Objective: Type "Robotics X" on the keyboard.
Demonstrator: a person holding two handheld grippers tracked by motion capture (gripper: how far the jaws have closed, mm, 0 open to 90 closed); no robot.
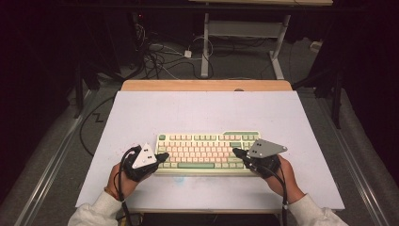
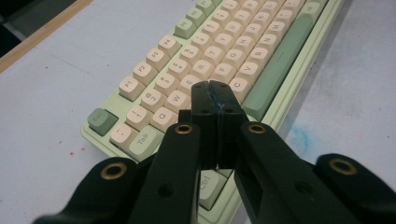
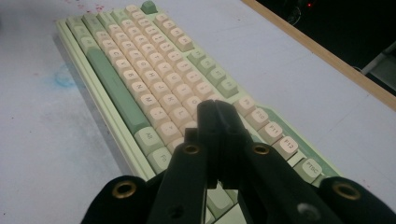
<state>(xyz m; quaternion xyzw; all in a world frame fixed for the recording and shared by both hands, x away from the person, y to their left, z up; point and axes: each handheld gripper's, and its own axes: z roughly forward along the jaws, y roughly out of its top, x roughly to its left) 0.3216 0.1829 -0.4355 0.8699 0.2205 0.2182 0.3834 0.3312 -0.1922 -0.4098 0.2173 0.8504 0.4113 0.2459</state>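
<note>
Nearest the high camera, the person's two sleeved forearms come up from the bottom edge, each hand wrapped round a gripper at the near side of the desk, a broad pale sheet with a wooden strip along its far edge. On it lies the keyboard, pale green with cream keys, its long axis running left to right across the desk, close to the person's edge. The left gripper sits at the keyboard's left end and the right gripper over its right part, so each hand covers its own half and neither is plainly the nearer. In the left gripper view the jaws are pressed together with nothing between them, their joined tip poised above the letter rows near the E and C keys, with the keyboard stretching away ahead and the green space bar to the right of the tip. In the right gripper view the jaws are likewise closed on nothing, the tip above keys on the right side, the function row just beside it and the space bar running off to the left. Whether either tip touches a key cannot be told; the likely next move is a short press straight down onto a keycap.
</note>
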